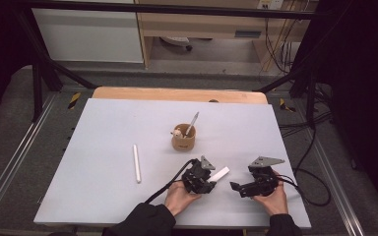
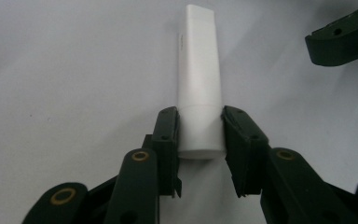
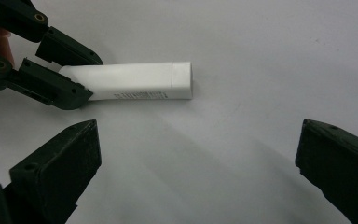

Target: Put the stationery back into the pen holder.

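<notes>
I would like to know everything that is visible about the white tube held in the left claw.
The white tube looks like smooth, matte plastic: round at its capped end and flattening to a sealed, squared end, with a faint seam near the cap. Small dark print runs along one side in the right gripper view. It lies nearly level, low over the pale table; whether it rests on it cannot be told. The left claw presses on both sides of the round end. Its flat end points toward the open right claw, which does not touch it.
</notes>
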